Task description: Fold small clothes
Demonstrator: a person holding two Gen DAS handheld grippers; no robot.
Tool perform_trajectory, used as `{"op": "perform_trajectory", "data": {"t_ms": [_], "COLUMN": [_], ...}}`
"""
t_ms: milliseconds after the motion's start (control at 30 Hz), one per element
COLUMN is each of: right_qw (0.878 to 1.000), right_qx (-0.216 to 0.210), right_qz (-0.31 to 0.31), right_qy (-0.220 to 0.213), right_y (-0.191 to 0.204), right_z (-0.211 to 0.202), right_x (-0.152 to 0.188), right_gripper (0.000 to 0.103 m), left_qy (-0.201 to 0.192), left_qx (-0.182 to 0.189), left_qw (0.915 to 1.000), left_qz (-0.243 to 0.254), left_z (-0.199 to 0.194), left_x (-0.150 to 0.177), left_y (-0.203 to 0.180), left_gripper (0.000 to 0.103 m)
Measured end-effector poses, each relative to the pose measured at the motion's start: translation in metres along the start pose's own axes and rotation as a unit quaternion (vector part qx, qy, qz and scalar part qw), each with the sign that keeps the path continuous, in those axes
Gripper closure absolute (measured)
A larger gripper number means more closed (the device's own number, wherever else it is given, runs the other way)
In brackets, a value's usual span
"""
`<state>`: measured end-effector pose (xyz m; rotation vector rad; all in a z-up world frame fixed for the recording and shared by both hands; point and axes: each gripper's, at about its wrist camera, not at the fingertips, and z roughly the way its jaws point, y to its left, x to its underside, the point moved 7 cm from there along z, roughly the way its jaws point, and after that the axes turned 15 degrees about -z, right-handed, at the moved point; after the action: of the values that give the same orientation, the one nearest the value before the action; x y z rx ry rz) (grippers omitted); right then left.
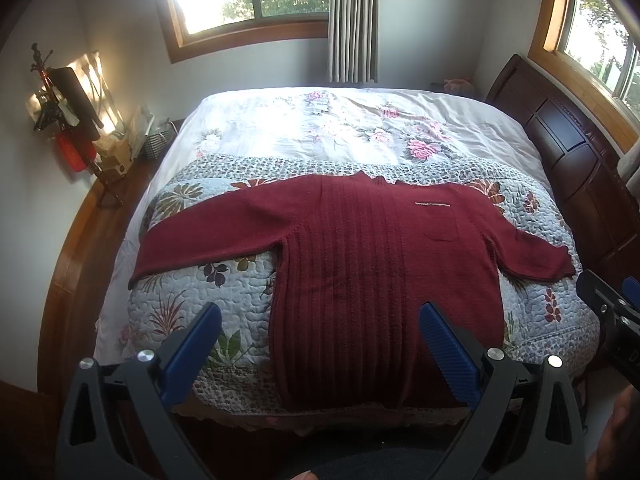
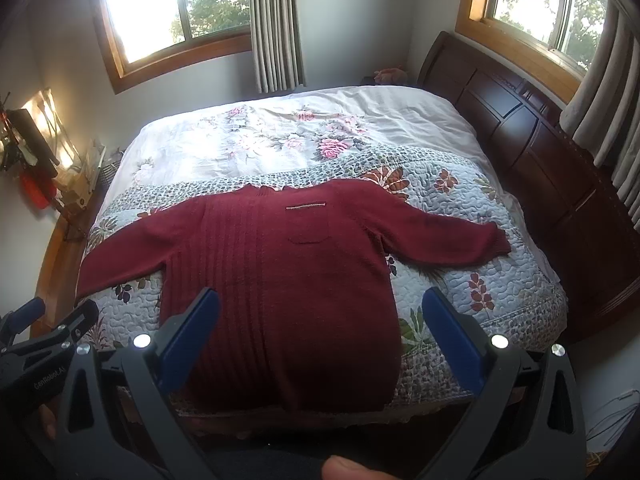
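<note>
A dark red knitted sweater (image 1: 360,256) (image 2: 288,272) lies flat and spread out on the quilted bed, both sleeves stretched to the sides, collar away from me and hem at the near edge. It has a chest pocket and a small pale strip near the collar. My left gripper (image 1: 320,316) hovers open above the hem, nothing between its blue pads. My right gripper (image 2: 320,304) is also open over the lower body of the sweater, holding nothing. Each gripper shows at the edge of the other's view: the right one (image 1: 612,304), the left one (image 2: 48,320).
The flowered quilt (image 1: 224,280) covers the near half of the bed, a white floral sheet (image 1: 320,128) the far half. A dark wooden headboard (image 2: 532,148) runs along the right. Cluttered items and a basket stand by the left wall (image 1: 80,136). Windows and curtains behind.
</note>
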<state>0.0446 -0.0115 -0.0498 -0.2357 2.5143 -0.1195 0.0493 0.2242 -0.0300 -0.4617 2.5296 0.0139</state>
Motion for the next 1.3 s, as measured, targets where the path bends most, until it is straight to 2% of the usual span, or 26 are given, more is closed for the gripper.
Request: {"op": "perform_trajectory", "data": {"t_ms": [400,567,767,867,900,1000,1067,1133,1200,1267,1300], "right_qw": [1.000,1.000,0.999,0.995,0.995,0.997,0.998,0.995,0.988,0.971,0.960], "right_qx": [-0.001,0.001,0.023,0.023,0.018,0.016,0.006,0.000,-0.004,-0.027,-0.043], "right_qz": [0.001,0.001,-0.004,-0.021,-0.021,0.010,0.039,0.087,0.151,0.237,0.277], "right_qy": [0.000,0.000,-0.030,-0.095,-0.099,-0.069,-0.055,-0.042,-0.023,-0.003,0.003], "right_y": [0.000,-0.004,-0.024,-0.039,-0.049,-0.091,-0.123,-0.165,-0.213,-0.261,-0.280], "right_z": [0.000,0.001,0.000,0.006,0.015,0.058,0.087,0.118,0.148,0.182,0.197], "right_x": [0.001,0.002,-0.003,-0.008,-0.006,0.005,0.018,0.037,0.059,0.090,0.104], "right_gripper": [0.002,0.002,0.002,0.003,0.003,0.003,0.003,0.003,0.004,0.011,0.026], "left_qy": [0.000,-0.018,-0.018,0.002,0.011,0.029,0.005,0.001,0.026,0.048,0.049], "left_qx": [0.001,-0.021,0.053,0.095,0.105,0.144,0.150,0.157,0.166,0.168,0.170], "left_qw": [1.0000,0.9994,0.9984,0.9954,0.9944,0.9891,0.9878,0.9854,0.9835,0.9834,0.9832], "left_qz": [0.000,0.023,0.008,0.005,0.002,0.011,0.040,0.065,0.066,0.049,0.046], "left_z": [-0.001,0.000,0.008,0.022,0.026,0.039,0.041,0.044,0.053,0.062,0.065], "left_x": [0.001,0.001,-0.003,-0.006,-0.006,-0.007,-0.009,-0.006,-0.004,-0.002,-0.002], "left_y": [-0.001,-0.010,-0.026,-0.038,-0.043,-0.063,-0.081,-0.099,-0.114,-0.122,-0.126], "left_gripper": [0.004,0.004,0.004,0.004,0.004,0.004,0.004,0.004,0.004,0.004,0.004]}}
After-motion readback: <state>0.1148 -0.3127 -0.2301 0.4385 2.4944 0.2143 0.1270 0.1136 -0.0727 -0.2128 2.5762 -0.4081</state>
